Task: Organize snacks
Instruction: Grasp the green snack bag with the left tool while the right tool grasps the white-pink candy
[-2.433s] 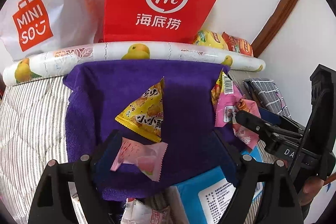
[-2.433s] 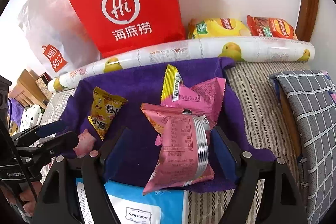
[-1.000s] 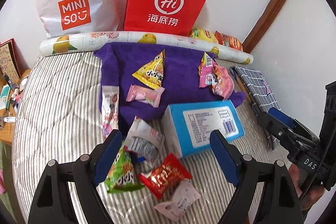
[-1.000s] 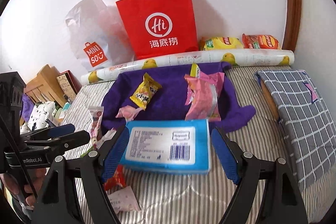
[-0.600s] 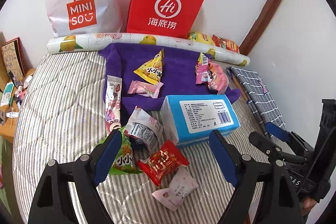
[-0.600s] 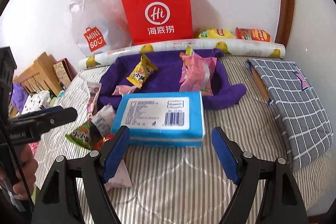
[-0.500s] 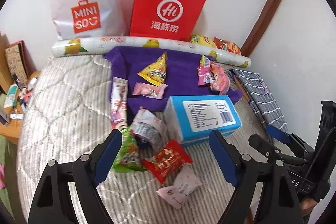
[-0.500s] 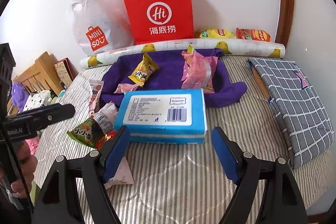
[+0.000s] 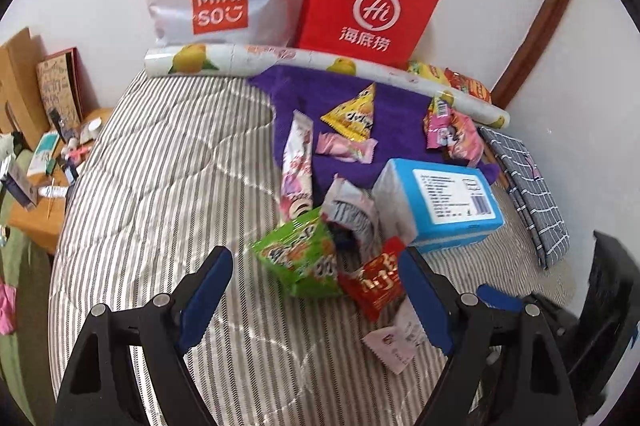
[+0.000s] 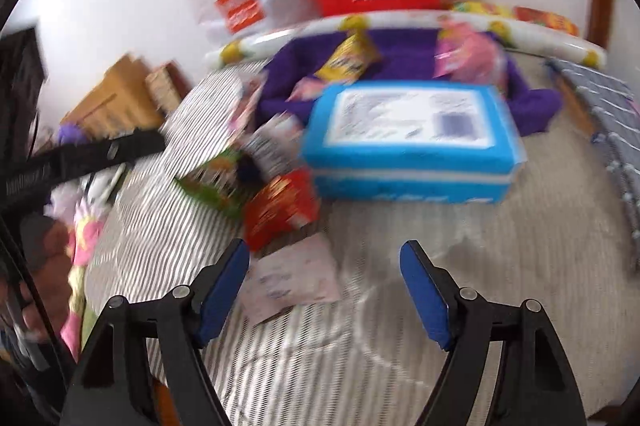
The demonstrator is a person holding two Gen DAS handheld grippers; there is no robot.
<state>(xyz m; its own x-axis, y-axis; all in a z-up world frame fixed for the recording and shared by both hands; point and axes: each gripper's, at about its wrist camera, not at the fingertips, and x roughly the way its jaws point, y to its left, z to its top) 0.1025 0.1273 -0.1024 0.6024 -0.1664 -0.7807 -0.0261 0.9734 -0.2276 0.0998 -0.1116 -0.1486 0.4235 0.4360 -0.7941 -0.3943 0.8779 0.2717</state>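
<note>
Clearly both empty, left gripper [image 9: 316, 296] gaping and right gripper [image 10: 325, 282] narrowing, they are risking snagging overlapped packets beside the blue box [image 9: 444, 200].

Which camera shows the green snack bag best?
The left wrist view. There the green snack bag is sharp and almost whole, lying on the striped bed cover beside the red packet. In the right wrist view the same bag is blurred, and other packets hide part of it.

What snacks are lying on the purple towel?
On the purple towel lie a yellow triangle packet, a pink candy and pink packets. The blue box covers its near edge.
</note>
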